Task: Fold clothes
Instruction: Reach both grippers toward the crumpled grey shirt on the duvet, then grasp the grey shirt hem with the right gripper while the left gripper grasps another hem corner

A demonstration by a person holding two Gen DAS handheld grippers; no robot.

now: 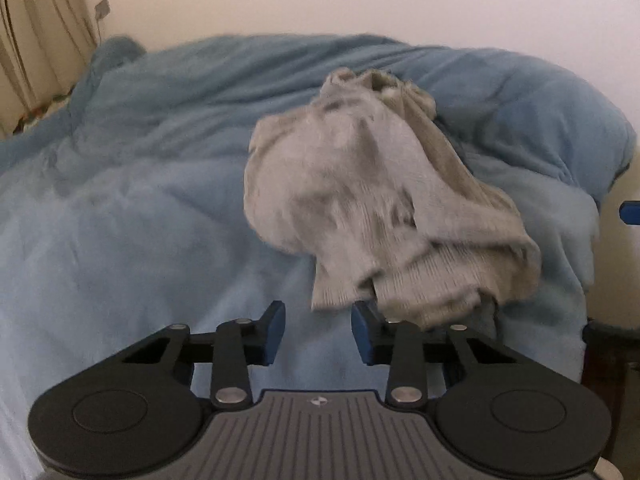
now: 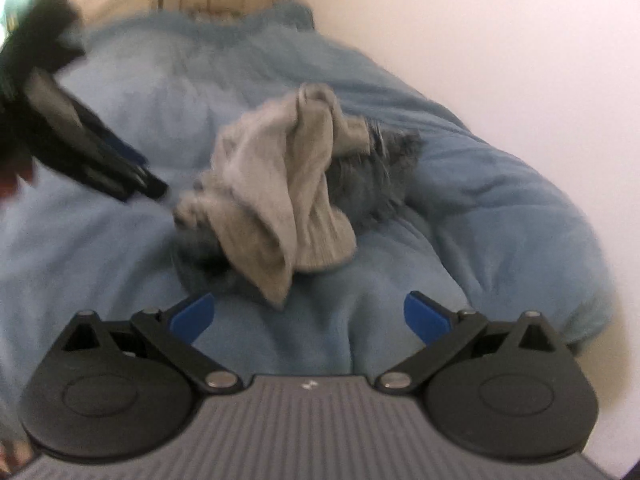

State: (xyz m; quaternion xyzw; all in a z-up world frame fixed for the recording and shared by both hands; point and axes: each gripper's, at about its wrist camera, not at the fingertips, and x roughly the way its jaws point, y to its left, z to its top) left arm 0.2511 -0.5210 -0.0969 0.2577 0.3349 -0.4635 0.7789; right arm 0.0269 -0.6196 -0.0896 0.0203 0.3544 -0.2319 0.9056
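A crumpled grey garment [image 1: 380, 200] is seen mid-frame on the blue duvet [image 1: 140, 220], both the left gripper [image 1: 318, 332] and right gripper [image 2: 308, 318] spread and empty, so gripping a hem for spreading is judged next

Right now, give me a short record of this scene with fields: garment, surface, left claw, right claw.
garment: grey knit piece, crumpled in a heap, not folded
surface: blue fleecy blanket on a bed
left claw: open, holding nothing, garment's edge just ahead
right claw: wide open, empty, short of the garment
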